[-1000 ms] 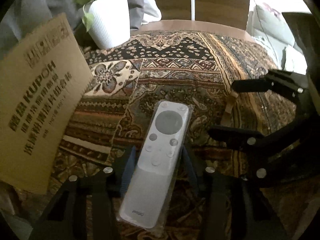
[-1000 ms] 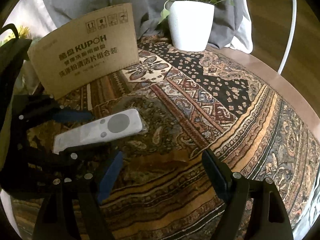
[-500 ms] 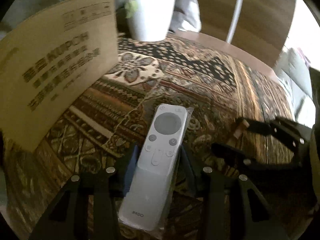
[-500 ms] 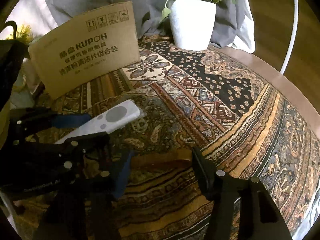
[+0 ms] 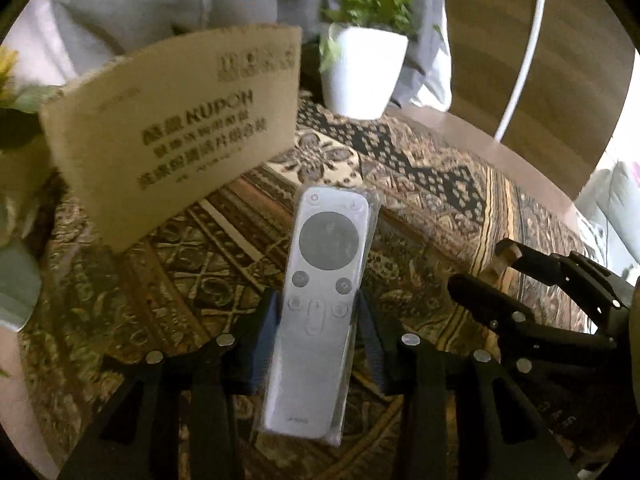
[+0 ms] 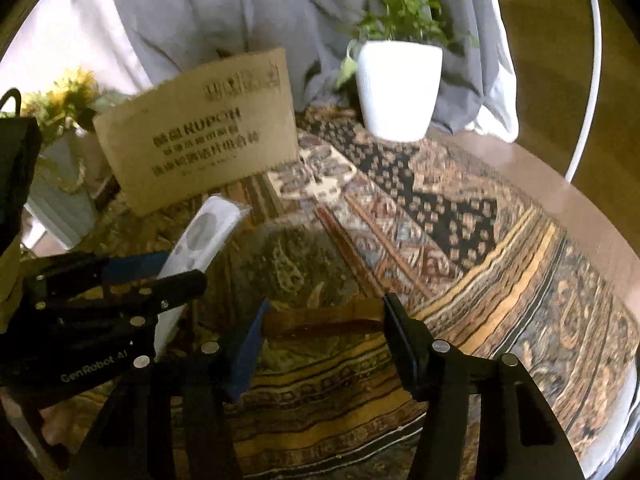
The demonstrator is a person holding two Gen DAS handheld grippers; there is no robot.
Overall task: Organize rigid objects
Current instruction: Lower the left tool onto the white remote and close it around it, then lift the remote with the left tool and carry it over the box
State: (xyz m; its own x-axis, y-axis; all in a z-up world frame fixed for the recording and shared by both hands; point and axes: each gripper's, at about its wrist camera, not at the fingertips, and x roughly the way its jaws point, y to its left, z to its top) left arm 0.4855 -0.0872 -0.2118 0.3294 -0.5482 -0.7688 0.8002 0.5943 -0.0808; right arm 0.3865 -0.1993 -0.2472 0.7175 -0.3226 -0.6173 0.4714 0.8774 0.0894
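Note:
My left gripper (image 5: 316,316) is shut on a white remote control (image 5: 320,296) wrapped in clear plastic and holds it above the patterned table cloth, its button end pointing towards a brown cardboard box (image 5: 176,136). In the right wrist view the remote (image 6: 200,240) and the left gripper (image 6: 132,276) show at the left, just in front of the cardboard box (image 6: 200,132). My right gripper (image 6: 324,320) is open and empty over the cloth; it also shows at the right of the left wrist view (image 5: 480,268).
A white pot with a green plant (image 6: 396,88) stands at the back of the table. A vase with yellow flowers (image 6: 60,152) stands at the far left behind the box. A grey curtain hangs behind. The table's wooden rim (image 6: 520,168) curves along the right.
My left gripper has lifted the remote and swung it left towards the cardboard box. My right gripper has narrowed a little and stays over the cloth.

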